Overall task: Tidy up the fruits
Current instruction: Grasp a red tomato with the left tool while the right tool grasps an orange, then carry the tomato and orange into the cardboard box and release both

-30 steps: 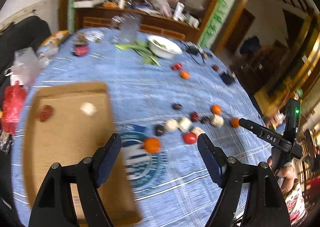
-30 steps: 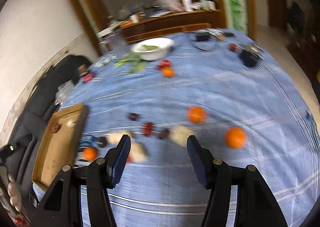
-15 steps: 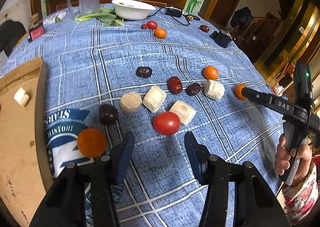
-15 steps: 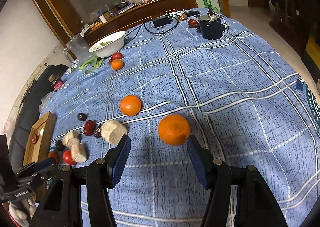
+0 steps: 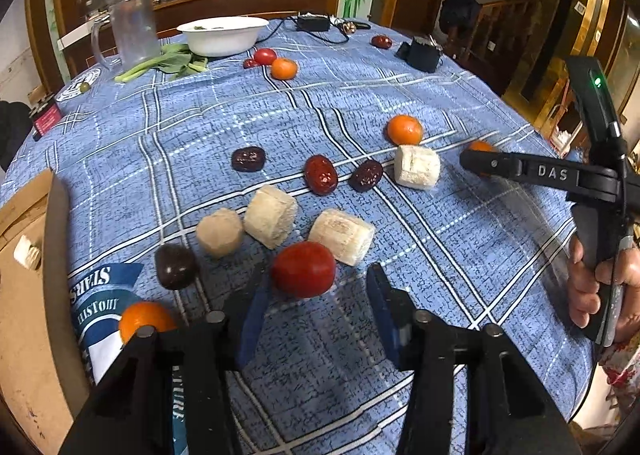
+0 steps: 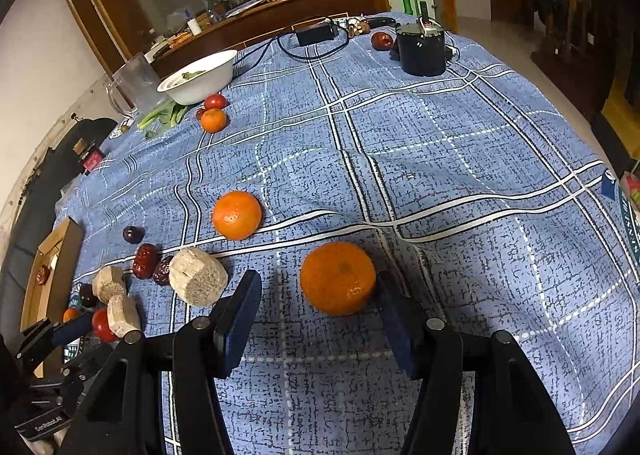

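The left gripper [image 5: 316, 291] fills the lower centre of its own view, angled steeply downward, its jaws closing. The right gripper [image 6: 316, 295] sits low in its frame, likewise tilted down, jaws closing. At the right edge of the left view, a hand [image 5: 600, 287] wraps around the right gripper's handle.

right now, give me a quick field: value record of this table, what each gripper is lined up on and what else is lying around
surface: blue plaid tablecloth
left gripper: closing around red tomato, one pad against it, gap at the other
right gripper: closing around orange mandarin, one pad at its side, the other clear
beside tomato: pale cut chunks, dark dates
far end: white bowl, greens, clear jug, black pot
left edge: cardboard tray
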Motion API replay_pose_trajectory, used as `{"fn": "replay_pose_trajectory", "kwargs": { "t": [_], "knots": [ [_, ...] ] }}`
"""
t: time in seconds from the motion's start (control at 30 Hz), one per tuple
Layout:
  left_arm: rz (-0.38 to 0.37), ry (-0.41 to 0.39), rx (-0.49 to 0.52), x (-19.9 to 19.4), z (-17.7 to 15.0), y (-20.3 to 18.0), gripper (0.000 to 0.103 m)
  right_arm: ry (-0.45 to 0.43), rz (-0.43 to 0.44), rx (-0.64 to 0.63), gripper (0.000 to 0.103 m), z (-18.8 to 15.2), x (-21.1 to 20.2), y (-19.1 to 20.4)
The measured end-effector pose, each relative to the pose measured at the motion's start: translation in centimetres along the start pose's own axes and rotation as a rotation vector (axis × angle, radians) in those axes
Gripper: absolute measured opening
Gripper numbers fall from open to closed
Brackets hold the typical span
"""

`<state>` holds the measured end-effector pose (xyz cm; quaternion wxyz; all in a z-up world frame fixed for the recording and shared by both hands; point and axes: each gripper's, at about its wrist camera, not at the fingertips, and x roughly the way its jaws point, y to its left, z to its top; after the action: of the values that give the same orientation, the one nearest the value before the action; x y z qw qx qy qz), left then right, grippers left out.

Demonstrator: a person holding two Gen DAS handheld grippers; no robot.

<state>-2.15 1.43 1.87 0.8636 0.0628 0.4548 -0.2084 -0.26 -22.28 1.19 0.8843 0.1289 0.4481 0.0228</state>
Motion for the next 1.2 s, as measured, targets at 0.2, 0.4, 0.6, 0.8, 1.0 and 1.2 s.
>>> {"fn": "replay_pose_trajectory", "kwargs": {
  "t": [0.2,0.4,0.6,0.8,1.0,1.2],
  "knots": [
    [0.026,-0.005,-0.001,0.2,-0.4,0.2,0.031,-0.015,-0.055,-0.026,0.039,-0.1,0.1,-0.1],
    [0.045,-0.036,-0.026,-1.1,-0.6,0.2,0.031,-0.021,-0.032,-0.013,0.037,-0.3,-0.3,-0.4],
    [0.02,-0.114,-0.066,-4.9,-1.5,0.2,0.031,-0.057,-0.002,-0.029,0.037,-1.1,-2.3,0.2],
    [0.015,-0.178,-0.134,-8.8,-2.8,1.2,0.031,-0.088,0.015,-0.077,0.038,-1.7,-4.8,2.1],
    [0.062,-0.233,-0.2,-12.6,-4.2,3.8,0.031,-0.128,0.052,-0.142,0.038,-1.9,-8.1,5.6],
    [0.162,-0.274,-0.272,-17.2,-6.2,8.9,0.031,-0.155,0.126,-0.221,0.038,-1.9,-10.8,11.3]
  ]
}}
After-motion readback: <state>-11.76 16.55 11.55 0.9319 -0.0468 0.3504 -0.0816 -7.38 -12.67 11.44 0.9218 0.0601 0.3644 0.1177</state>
